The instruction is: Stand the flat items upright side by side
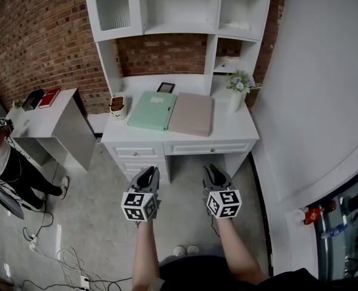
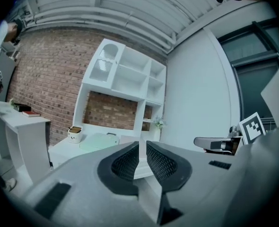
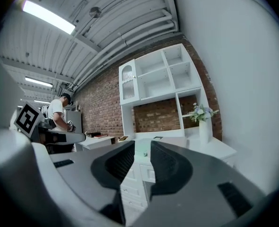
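Two flat folders lie on the white worktop (image 1: 230, 132), and neither one is standing up. The green folder (image 1: 153, 111) lies flat near the middle of the worktop, a bit toward the left edge. The pink folder (image 1: 192, 115) lies flat just to its right, and their long sides touch or nearly touch. A small cup (image 1: 117, 106) with things in it stands near the left edge, just beside the green folder. A small dark frame (image 1: 165, 88) sits at the back edge, behind the green folder. A white vase with flowers (image 1: 238, 91) stands near the back right corner. White shelves (image 1: 179, 8) rise from the back of the worktop against a brick wall (image 1: 39, 35). Both hand-held grippers are out over the floor (image 1: 106, 235), in front of the worktop's front edge and well apart from the folders. The left hand-held gripper (image 1: 148, 172) has its jaws pressed together, and nothing is between them. The right hand-held gripper (image 1: 214, 170) has its jaws spread a little, with only empty space between them. Both point toward the worktop. Off to the left is a small worktop (image 1: 54, 114) with a red book (image 1: 48, 97) and a black thing (image 1: 32, 99) on its far end. A person (image 1: 9, 162) stands beside it at the left edge of the head view.
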`<move>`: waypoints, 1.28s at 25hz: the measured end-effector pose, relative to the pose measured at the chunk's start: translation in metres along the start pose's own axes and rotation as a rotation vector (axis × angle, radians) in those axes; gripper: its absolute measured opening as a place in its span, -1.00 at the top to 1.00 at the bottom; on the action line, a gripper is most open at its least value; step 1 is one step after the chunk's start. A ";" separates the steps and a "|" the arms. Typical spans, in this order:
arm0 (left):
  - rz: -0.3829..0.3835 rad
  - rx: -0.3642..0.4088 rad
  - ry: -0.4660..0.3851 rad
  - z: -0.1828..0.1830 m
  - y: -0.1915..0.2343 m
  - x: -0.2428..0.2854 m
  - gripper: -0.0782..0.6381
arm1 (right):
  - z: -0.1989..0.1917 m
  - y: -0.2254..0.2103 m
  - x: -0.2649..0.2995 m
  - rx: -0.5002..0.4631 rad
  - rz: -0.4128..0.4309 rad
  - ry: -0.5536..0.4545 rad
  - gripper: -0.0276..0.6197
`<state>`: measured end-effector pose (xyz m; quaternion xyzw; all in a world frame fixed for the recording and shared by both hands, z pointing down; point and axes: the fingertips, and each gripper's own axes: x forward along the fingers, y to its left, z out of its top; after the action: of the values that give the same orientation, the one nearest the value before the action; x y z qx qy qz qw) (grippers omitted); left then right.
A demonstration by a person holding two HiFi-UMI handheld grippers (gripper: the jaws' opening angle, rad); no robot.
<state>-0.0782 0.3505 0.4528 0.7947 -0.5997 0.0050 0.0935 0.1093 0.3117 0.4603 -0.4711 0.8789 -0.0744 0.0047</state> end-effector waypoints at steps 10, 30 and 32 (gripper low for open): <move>-0.007 -0.071 -0.043 0.003 0.020 -0.006 0.08 | 0.004 -0.011 0.001 0.090 -0.022 -0.038 0.08; -0.030 0.038 -0.066 0.038 0.039 0.039 0.08 | 0.033 -0.054 0.025 0.120 -0.101 -0.139 0.07; -0.026 0.036 -0.062 0.038 0.046 0.057 0.08 | 0.035 -0.063 0.042 0.120 -0.099 -0.141 0.07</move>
<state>-0.1099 0.2783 0.4286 0.8038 -0.5918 -0.0101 0.0604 0.1412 0.2383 0.4373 -0.5169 0.8461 -0.0935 0.0910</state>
